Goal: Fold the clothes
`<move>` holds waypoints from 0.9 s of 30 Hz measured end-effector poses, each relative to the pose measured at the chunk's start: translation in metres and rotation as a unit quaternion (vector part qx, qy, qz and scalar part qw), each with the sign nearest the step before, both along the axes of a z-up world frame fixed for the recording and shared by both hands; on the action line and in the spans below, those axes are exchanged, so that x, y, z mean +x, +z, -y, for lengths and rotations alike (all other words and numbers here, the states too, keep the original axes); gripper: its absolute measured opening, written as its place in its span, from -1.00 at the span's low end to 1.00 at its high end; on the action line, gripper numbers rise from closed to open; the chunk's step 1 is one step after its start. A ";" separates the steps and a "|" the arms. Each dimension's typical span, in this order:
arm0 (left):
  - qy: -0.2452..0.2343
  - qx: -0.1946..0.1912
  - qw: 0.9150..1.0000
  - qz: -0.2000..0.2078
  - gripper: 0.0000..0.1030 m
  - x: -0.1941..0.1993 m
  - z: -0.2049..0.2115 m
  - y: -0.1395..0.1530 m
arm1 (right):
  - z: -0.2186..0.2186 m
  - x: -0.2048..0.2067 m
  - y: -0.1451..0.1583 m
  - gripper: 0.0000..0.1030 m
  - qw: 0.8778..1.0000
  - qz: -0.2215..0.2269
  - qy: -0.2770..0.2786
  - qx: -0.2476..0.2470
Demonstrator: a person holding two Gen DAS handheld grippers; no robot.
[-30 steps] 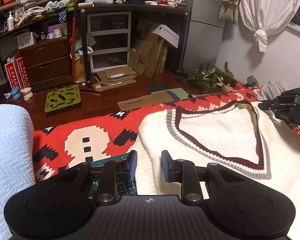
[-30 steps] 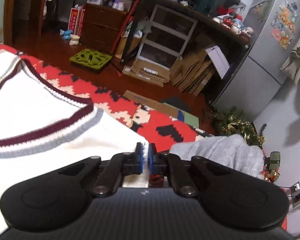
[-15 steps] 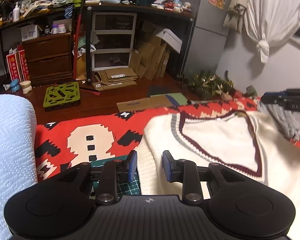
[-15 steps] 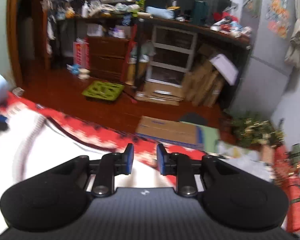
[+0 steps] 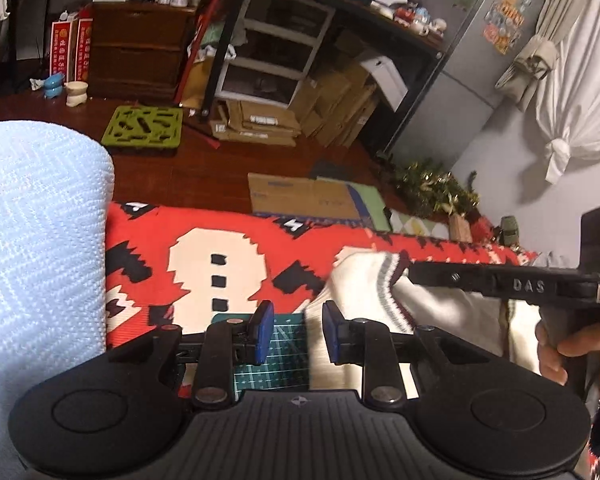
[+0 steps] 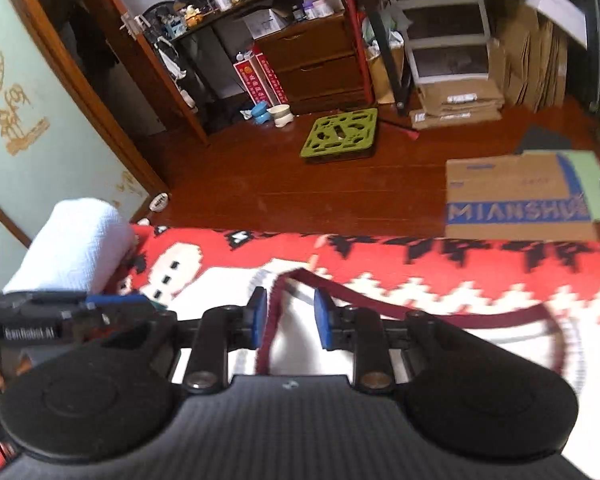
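Mid-fold on the cream sweater (image 6: 340,344), which lies on the red blanket (image 5: 228,248). My left gripper (image 5: 294,332) is parted over the sweater's edge, gripping nothing. My right gripper (image 6: 286,322) is parted astride the maroon collar trim, not pinching. Next, as I judge it: close on an edge and carry it across. No containers in play.

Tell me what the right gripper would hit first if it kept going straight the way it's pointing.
Most likely the cream sweater: the right gripper is angled down at it, with the maroon neckline trim lying in the gap between its open fingers. Depth is hard to judge, so contact may be close.
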State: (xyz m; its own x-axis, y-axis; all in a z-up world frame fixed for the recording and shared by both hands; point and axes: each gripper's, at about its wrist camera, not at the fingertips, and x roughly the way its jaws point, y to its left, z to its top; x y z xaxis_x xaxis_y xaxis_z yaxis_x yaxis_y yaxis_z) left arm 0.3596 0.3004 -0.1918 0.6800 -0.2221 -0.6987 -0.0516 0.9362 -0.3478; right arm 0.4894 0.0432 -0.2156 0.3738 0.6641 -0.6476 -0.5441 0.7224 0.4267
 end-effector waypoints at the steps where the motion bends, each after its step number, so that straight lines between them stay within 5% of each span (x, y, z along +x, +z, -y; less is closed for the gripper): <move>1: -0.002 0.001 1.000 -0.005 -0.50 0.001 -0.001 -0.001 | -0.004 0.000 -0.003 -0.46 1.000 -0.004 -0.001 0.004; 3: -0.008 0.004 1.000 -0.009 -0.50 0.003 0.000 -0.003 | -0.012 0.004 -0.009 -0.57 1.000 -0.008 -0.006 0.003; 5: -0.013 0.013 1.000 -0.008 -0.50 0.002 0.004 -0.007 | -0.017 0.003 -0.012 -0.98 1.000 0.001 -0.005 -0.006; 18: -0.047 -0.024 0.999 0.002 -0.42 0.019 0.014 -0.016 | -0.015 -0.007 -0.015 -0.99 0.994 0.066 0.028 -0.077; 21: -0.056 -0.002 0.998 -0.001 -0.59 0.025 0.024 -0.013 | -0.014 -0.008 -0.016 -0.99 0.994 0.070 0.030 -0.079; 22: -0.071 0.011 0.997 -0.006 -0.90 0.025 0.030 -0.013 | -0.014 -0.009 -0.016 -0.99 0.994 0.072 0.031 -0.080; 27: -0.093 0.115 0.989 0.027 -0.99 0.013 0.055 -0.005 | -0.016 -0.012 -0.014 -0.99 0.992 0.085 0.036 -0.088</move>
State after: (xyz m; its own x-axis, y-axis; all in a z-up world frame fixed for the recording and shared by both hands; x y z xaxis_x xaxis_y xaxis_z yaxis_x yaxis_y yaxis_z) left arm 0.3724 0.2453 -0.1973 0.6799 -0.1871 -0.7090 0.1422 0.9822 -0.1227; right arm 0.4771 0.0596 -0.2292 0.4431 0.5752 -0.6876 -0.6509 0.7338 0.1945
